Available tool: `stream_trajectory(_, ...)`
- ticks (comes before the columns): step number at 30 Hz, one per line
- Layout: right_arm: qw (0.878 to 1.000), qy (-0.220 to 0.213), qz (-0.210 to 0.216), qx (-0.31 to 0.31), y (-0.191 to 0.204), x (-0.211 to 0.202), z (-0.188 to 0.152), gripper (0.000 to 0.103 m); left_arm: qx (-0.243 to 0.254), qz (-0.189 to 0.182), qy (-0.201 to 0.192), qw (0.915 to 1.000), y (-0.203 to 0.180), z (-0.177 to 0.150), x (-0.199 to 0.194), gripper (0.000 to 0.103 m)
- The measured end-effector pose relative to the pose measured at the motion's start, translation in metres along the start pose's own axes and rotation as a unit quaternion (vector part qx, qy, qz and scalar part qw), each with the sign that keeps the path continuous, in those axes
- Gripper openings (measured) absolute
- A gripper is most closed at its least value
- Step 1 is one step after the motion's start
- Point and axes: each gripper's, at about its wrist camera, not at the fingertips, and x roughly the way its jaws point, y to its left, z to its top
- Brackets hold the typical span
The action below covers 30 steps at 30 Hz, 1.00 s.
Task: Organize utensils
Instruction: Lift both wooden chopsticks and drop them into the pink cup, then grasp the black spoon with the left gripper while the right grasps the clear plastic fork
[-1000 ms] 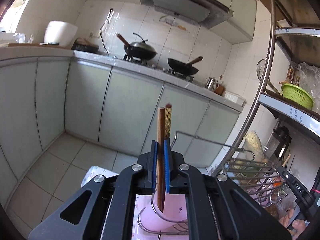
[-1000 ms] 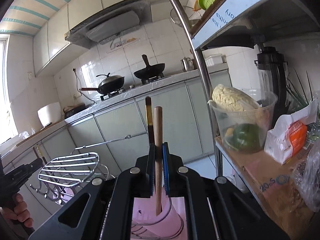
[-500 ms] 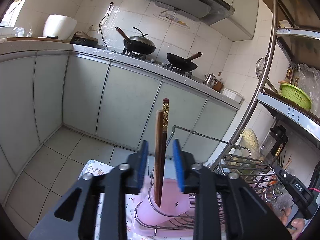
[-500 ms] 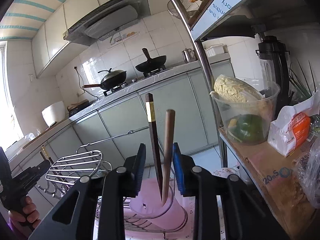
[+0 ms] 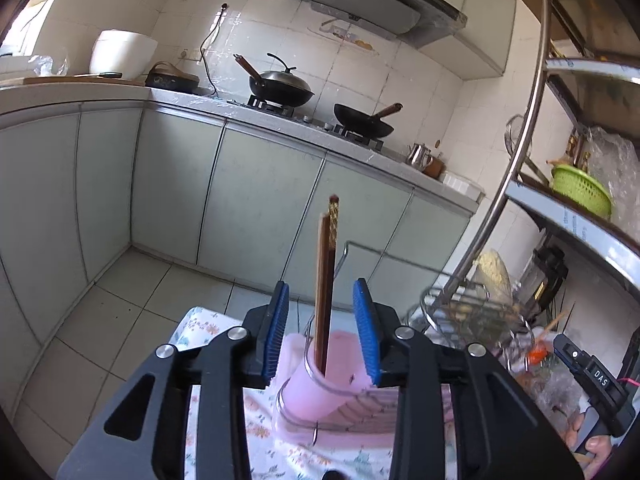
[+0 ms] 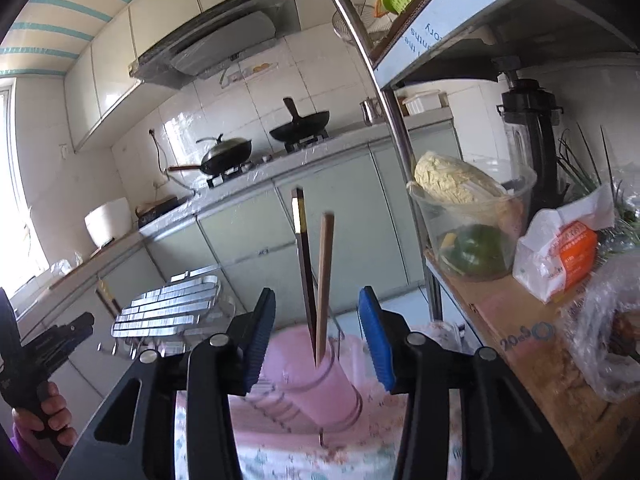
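Now both tongs stand wide apart, where a second ago each was clamped on a chopstick; the sticks have been let go and stand on their own.

On the left, the left tongs (image 5: 322, 332) are spread wide and hold nothing, blue pads clear on either side of the chopsticks (image 5: 327, 280). From this view the two sticks overlap almost into one line, their lower ends down inside the pink cup (image 5: 320, 376), which sits in the wire ring of a metal rack (image 5: 464, 312) on the flowered cloth of the worktop (image 5: 200, 328), close to its far edge.

On the right, the right tongs (image 6: 318, 338) are equally wide and empty. From this side the pair splits into a dark chopstick (image 6: 304, 264) with a gold band near its top and a plain wooden chopstick (image 6: 325, 280), tilted so that they cross low, just above the cup's (image 6: 308, 364) mouth. Neither pad touches either stick. The other handset (image 6: 44, 344) shows at the left margin, held in the person's hand.

Judging by this, the placement of this pair is done: both sticks are in the holder and upright enough to stay. Whether further utensils are left to sort cannot be told from these views.
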Motion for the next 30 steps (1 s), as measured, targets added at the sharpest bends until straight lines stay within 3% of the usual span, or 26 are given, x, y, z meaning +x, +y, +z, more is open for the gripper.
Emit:
stream_trajectory(8, 0.995, 0.096, 0.011, -0.005, 0.004, -0.008, -0.041, 0.044, 0.025, -0.009, 0.066, 0.9975, -0.004, -0.031, -0.012, 0.033)
stream_trajectory(14, 0.984, 0.176, 0.028, 0.016, 0.003, 0.0, -0.076, 0.042, 0.005, -0.018, 0.164, 0.9864, 0.006, -0.069, -0.001, 0.033)
stream_trajectory(16, 0.978, 0.203, 0.036, 0.026, 0.003, 0.005, -0.085, 0.037, -0.005, -0.024, 0.208, 0.9778, 0.009, -0.084, 0.009, 0.033)
stream_trajectory(21, 0.958, 0.277, 0.057, 0.041, 0.009, 0.022, -0.111, 0.027, -0.039, -0.051, 0.335, 0.9402, 0.008, -0.123, 0.037, 0.033)
stream_trajectory(22, 0.954, 0.29, 0.062, 0.045, 0.01, 0.025, -0.116, 0.025, -0.041, -0.052, 0.351, 0.9339, 0.008, -0.128, 0.041, 0.033)
stream_trajectory(24, 0.947, 0.309, 0.071, 0.054, 0.01, 0.029, -0.126, 0.012, -0.04, -0.049, 0.381, 0.9222, 0.003, -0.14, 0.05, 0.033)
stream_trajectory(30, 0.931, 0.347, 0.085, 0.072, 0.011, 0.041, -0.144, 0.012, -0.029, -0.031, 0.442, 0.8962, -0.007, -0.166, 0.076, 0.033)
